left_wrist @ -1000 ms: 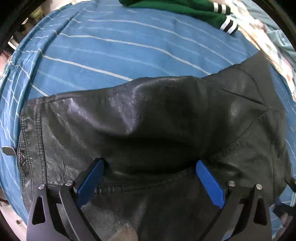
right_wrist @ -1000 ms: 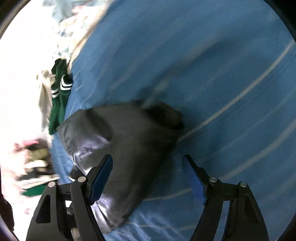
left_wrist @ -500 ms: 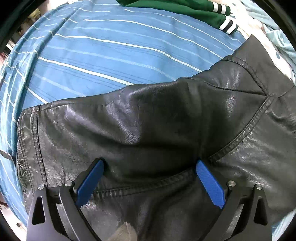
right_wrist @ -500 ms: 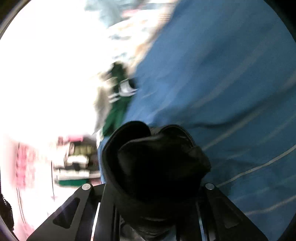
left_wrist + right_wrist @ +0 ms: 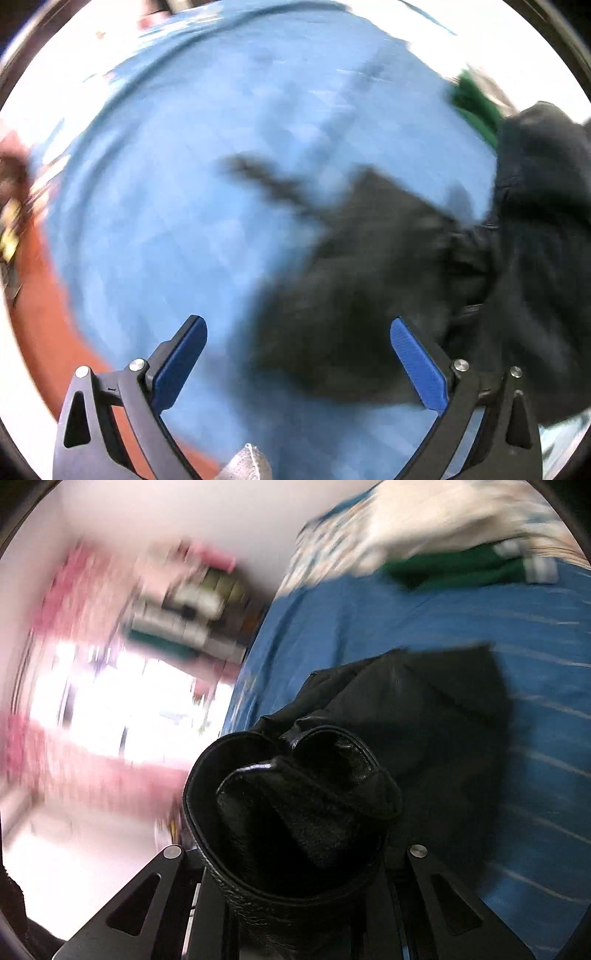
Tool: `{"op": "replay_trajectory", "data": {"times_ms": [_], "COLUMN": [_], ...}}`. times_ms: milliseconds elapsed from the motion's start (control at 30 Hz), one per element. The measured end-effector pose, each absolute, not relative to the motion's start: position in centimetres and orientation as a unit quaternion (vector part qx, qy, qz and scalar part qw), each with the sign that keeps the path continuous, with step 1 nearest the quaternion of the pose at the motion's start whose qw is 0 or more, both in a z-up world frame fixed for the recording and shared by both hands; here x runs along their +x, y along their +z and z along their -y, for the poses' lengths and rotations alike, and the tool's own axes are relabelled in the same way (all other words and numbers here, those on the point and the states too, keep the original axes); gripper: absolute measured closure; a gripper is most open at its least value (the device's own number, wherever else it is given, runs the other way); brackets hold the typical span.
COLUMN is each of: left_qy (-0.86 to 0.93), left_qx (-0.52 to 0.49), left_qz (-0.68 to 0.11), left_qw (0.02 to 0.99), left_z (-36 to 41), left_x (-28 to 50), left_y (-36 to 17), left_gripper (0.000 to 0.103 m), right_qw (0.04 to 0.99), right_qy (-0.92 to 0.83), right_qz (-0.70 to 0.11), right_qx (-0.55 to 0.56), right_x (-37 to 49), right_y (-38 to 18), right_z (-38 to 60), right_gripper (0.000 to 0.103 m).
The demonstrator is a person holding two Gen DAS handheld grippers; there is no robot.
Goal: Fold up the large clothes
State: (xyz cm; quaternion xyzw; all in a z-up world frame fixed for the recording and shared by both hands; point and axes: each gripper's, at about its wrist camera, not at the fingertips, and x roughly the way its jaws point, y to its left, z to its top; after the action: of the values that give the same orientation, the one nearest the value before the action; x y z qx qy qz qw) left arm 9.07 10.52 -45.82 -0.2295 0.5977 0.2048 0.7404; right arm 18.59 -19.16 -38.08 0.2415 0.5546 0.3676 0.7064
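Observation:
A black leather jacket (image 5: 369, 266) lies on the blue striped bedspread (image 5: 184, 206); part of it hangs raised at the right edge of the left wrist view. My left gripper (image 5: 297, 349) is open and empty, above the jacket's left edge, blue pads apart. My right gripper (image 5: 295, 853) is shut on a bunched fold of the jacket (image 5: 295, 805), lifted off the bed, with the rest of the jacket trailing behind it. Its fingertips are hidden by the leather. Both views are motion-blurred.
A green garment with white stripes (image 5: 461, 566) lies at the far end of the bed; it also shows in the left wrist view (image 5: 474, 107). A pale patterned cloth (image 5: 369, 528) lies beyond it. Shelves with folded items (image 5: 188, 616) and a bright window stand beside the bed. Red floor (image 5: 44, 317) borders the bed.
My right gripper closed on the jacket and lifted it. My left gripper pulled back and swung left off the jacket. Both cameras are moving fast.

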Motion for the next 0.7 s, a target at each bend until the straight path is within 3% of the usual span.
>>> {"op": "replay_trajectory", "data": {"times_ms": [200,333,433,467,533,700], "left_qy": [0.304,0.325,0.320,0.315,0.309,0.299], "left_qx": [-0.259,-0.281,-0.296,-0.300,-0.296,-0.299], "left_qz": [-0.596,-0.588,-0.580,-0.576,-0.571,-0.551], "left_qw": [0.696,0.685,0.688,0.692,0.700,0.720], "left_z": [-16.2,-17.1,-17.6,-17.5,-16.8,-16.6], "left_x": [0.7,-1.2,-1.8,-1.7,-2.1,-1.0], "left_y": [-46.9,-47.2,-46.4,-45.8,-44.6,-42.5], "left_gripper": [0.001,0.001,0.001,0.001,0.001,0.001], "right_qw": [0.628,0.579,0.564,0.553,0.536,0.582], "right_qy": [0.384,0.364,0.384,0.398,0.423,0.368], "right_qz": [-0.662,-0.721,-0.721,-0.720,-0.711,-0.697], "right_qx": [0.141,0.112,0.120,0.133,0.171,0.200], "right_x": [13.5,12.2,12.3,12.3,13.4,17.4], "right_y": [-49.2,-53.7,-51.1,-49.7,-46.4,-42.7], "right_z": [4.5,2.5,3.9,5.0,7.2,14.3], "right_gripper": [0.087,0.084,0.063,0.042,0.018,0.018]}}
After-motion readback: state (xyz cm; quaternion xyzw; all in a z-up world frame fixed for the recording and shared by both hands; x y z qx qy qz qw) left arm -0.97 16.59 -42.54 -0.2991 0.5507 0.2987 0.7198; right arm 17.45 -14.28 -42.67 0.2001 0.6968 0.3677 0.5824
